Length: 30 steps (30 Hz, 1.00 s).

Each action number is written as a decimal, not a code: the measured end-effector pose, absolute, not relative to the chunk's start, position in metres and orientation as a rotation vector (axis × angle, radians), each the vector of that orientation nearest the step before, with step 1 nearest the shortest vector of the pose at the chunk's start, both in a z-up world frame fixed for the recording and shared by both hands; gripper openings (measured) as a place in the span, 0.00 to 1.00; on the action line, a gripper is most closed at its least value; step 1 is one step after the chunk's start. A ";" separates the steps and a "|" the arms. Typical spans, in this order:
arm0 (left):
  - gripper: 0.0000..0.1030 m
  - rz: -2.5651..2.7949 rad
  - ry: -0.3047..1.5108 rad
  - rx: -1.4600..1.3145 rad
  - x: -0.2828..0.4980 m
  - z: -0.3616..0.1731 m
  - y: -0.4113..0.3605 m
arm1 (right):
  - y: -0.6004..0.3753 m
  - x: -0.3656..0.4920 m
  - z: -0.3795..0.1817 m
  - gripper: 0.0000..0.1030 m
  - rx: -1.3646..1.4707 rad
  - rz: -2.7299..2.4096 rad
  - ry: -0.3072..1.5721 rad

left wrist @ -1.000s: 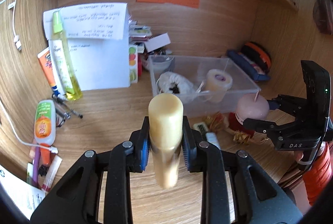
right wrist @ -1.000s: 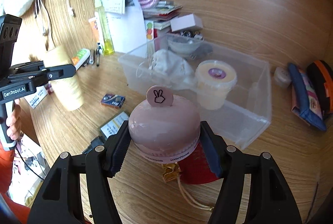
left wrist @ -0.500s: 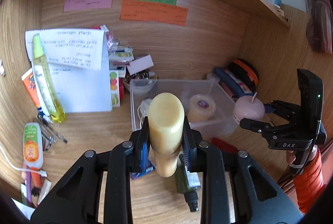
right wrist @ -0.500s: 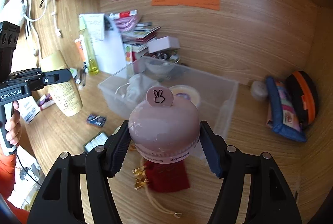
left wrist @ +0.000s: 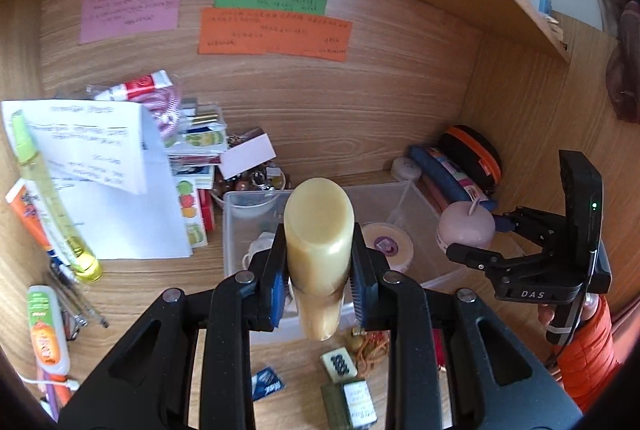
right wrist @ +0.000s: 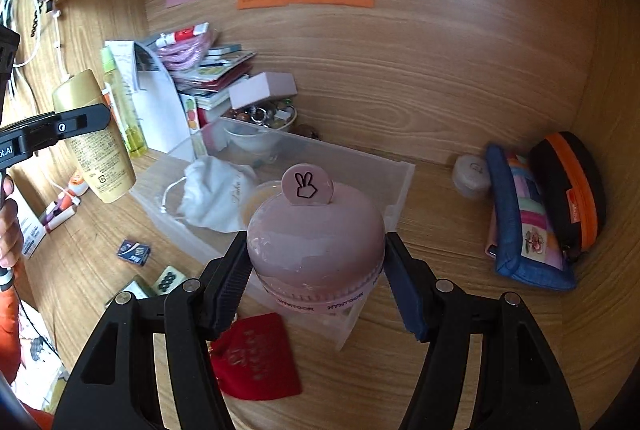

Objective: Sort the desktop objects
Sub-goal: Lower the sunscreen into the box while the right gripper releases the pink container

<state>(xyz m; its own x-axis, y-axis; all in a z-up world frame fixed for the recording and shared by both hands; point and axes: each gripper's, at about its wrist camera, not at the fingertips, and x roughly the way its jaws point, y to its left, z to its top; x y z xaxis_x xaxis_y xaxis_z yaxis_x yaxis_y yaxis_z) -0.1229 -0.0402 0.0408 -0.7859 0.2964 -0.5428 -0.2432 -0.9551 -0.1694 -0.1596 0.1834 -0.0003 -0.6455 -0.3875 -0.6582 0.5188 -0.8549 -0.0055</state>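
Observation:
My left gripper [left wrist: 319, 284] is shut on a gold lotion bottle [left wrist: 319, 230], held upright in the air in front of the clear plastic bin [left wrist: 416, 198]. From the right wrist view the same gold bottle [right wrist: 98, 142] hangs at the far left, clamped in the left gripper [right wrist: 76, 124]. My right gripper [right wrist: 316, 274] is shut on a round pink case [right wrist: 316, 238] with a hand-sign tab, above the bin's [right wrist: 384, 166] near corner. In the left wrist view the pink case [left wrist: 466, 226] shows at the right. Inside the bin lie a white pouch [right wrist: 212, 194] and a cream jar [left wrist: 386, 244].
On the desk lie a red pouch [right wrist: 256, 362], a mahjong tile [left wrist: 339, 363], a small blue packet [right wrist: 134, 253] and a green bottle [left wrist: 352, 404]. Papers, a yellow spray bottle [left wrist: 52, 206] and tubes stand at left. Pencil cases [right wrist: 532, 214] lean at right. A shelf hangs overhead.
Both grippers have risen and drawn back from the desk with their objects still clamped. More of the desk's front, the tile and the red pouch have come into view below them.

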 end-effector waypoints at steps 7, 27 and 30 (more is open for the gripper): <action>0.25 2.690 -0.115 -0.920 -0.160 0.027 -0.022 | 0.184 -0.189 -0.011 0.60 0.953 -2.450 0.283; 0.25 2.631 -0.087 -1.115 -0.235 -0.024 0.002 | 0.164 -0.246 -0.027 0.59 0.963 -2.430 0.326; 0.25 2.627 -0.077 -1.117 -0.235 -0.024 0.004 | 0.157 -0.245 -0.030 0.59 0.961 -2.415 0.334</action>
<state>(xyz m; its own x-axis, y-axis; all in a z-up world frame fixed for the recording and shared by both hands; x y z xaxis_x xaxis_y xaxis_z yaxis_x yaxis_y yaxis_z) -0.2354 0.0045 -0.0244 -0.6596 0.2801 -0.6975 -0.2387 -0.9580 -0.1590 -0.2450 0.1570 -0.0304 -0.6162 -0.3716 -0.6944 0.5462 -0.8368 -0.0368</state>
